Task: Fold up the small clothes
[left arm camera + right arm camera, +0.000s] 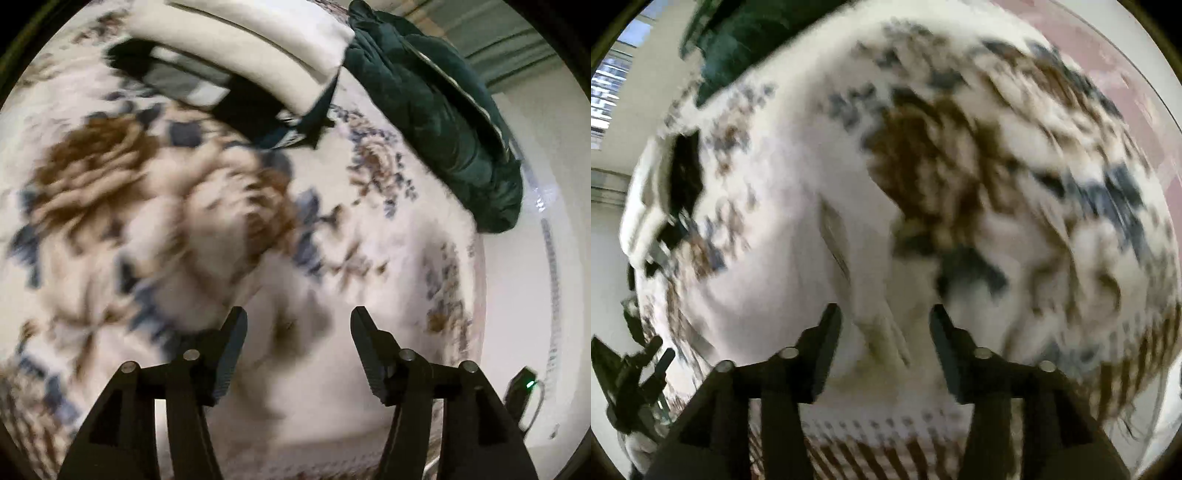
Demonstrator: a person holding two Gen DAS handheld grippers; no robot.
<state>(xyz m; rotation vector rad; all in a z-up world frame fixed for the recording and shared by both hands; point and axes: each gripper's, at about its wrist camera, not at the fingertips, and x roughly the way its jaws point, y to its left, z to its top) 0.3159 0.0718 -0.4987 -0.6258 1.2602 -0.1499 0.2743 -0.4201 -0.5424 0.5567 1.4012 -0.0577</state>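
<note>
Both views are motion-blurred. A pale white garment [295, 295] lies on a floral bedspread [110, 184] just ahead of my left gripper [298, 321], which is open and empty above it. In the right wrist view the same white garment [798, 258] spreads ahead and to the left of my right gripper [886, 319], which is open and empty over its edge. My left gripper [631, 365] shows at the lower left of that view.
A stack of folded clothes, white [266, 48] over black and grey [207, 88], lies at the far side of the bed. A dark green padded jacket [443, 118] lies at the bed's right edge. A small device with a green light [524, 387] sits on the floor.
</note>
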